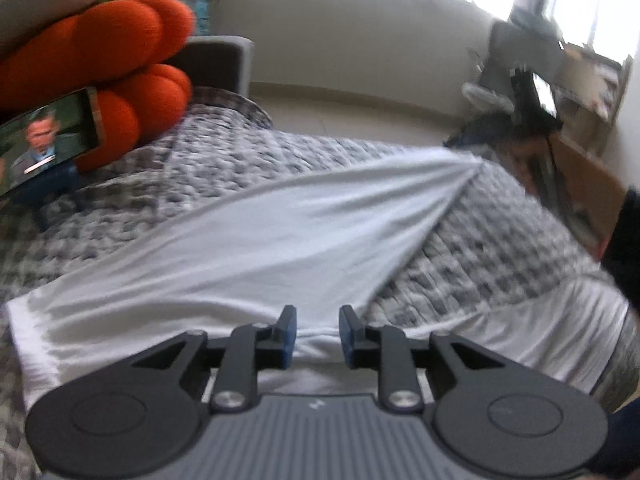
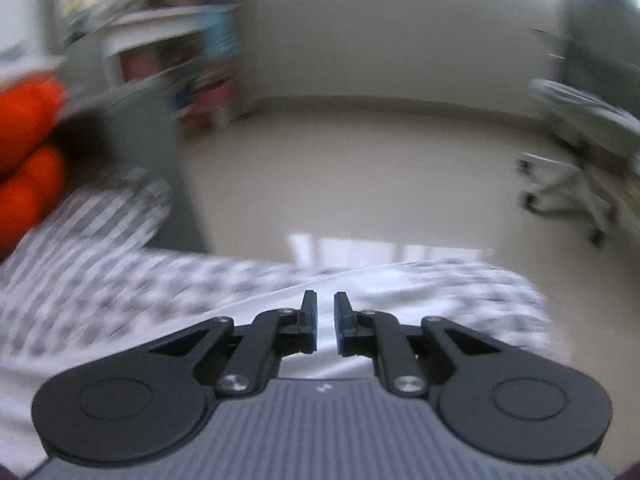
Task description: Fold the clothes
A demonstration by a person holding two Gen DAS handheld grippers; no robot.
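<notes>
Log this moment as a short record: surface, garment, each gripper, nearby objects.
surface: bed with grey patterned quilt
garment: white cloth spread across the quilt, one end gathered to a point at the far right
left gripper: open, over the cloth's near edge, nothing between the pads
right gripper: narrow gap, nothing gripped, view blurred
nearby: orange cushion; phone showing video

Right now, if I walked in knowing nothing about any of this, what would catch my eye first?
Probably the bright orange cushion at the upper left, beside a small screen showing a video. Next, the white garment stretched diagonally across the grey patterned bedspread. Then the black left gripper in the foreground, its blue-padded jaws apart over the cloth's near edge, gripping nothing.
</notes>
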